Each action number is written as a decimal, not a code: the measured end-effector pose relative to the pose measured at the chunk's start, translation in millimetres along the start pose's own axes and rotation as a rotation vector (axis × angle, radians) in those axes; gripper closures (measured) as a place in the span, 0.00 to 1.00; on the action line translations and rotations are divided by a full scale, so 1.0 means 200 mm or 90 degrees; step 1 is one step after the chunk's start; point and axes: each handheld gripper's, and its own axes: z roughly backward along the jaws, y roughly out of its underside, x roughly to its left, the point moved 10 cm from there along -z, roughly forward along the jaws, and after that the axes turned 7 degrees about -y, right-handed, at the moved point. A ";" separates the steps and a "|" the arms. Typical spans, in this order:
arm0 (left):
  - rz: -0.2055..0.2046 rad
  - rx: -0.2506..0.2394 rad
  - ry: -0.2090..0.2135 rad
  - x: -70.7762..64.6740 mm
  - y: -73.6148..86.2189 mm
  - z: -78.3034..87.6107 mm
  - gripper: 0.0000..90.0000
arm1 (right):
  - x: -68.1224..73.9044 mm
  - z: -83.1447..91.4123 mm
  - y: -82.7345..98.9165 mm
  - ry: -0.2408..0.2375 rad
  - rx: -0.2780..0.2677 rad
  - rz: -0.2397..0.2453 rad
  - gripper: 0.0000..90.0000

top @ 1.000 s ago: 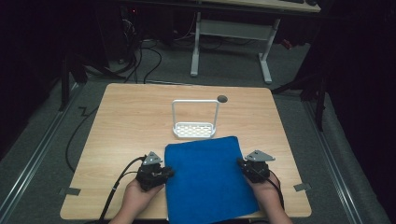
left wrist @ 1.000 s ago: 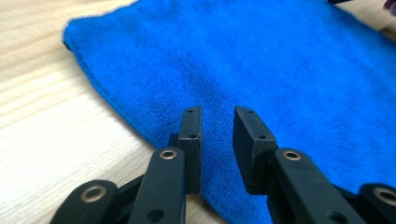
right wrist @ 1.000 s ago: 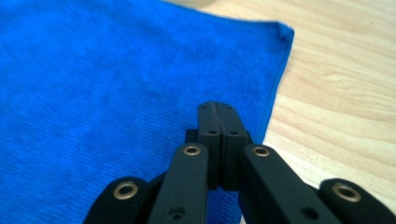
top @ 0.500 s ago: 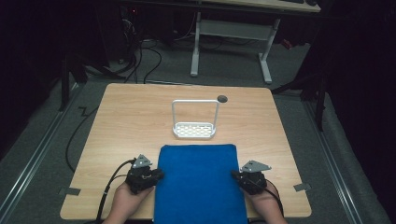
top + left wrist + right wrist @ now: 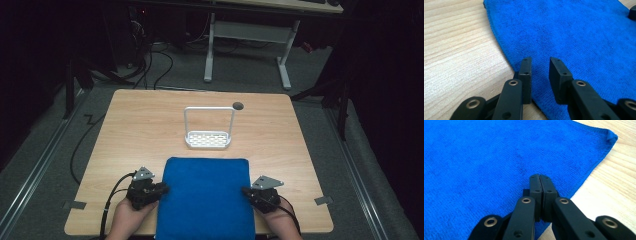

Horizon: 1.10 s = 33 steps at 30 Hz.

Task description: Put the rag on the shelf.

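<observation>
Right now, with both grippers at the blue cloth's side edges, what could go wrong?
1. The left gripper has its jaws apart over the blue terry cloth; pulling now would likely drag one side only.
2. The right gripper looks pinched shut at the cloth's edge, a shallow bite that may slip.
3. The white wire rack stands just beyond the cloth; a forward push could nudge it.

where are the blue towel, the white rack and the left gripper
blue towel (image 5: 205, 197), high view, middle of the cloth
white rack (image 5: 208, 140), high view, its perforated base
left gripper (image 5: 540, 75), left gripper view, midway between its fingers
</observation>
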 end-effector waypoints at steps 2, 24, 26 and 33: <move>-0.004 -0.010 0.001 0.00 -0.01 0.01 0.80 | -0.01 0.00 0.00 0.003 0.003 -0.001 0.99; 0.033 -0.050 -0.078 0.23 -0.30 -0.24 0.57 | -0.13 0.07 -0.01 0.023 -0.059 -0.052 0.82; 0.036 -0.062 -0.080 0.24 -0.30 -0.25 0.63 | -0.14 0.07 -0.01 0.026 -0.061 -0.055 0.80; 0.010 -0.066 -0.085 0.22 -0.30 -0.27 0.75 | -0.15 0.05 -0.04 0.030 -0.072 -0.062 0.79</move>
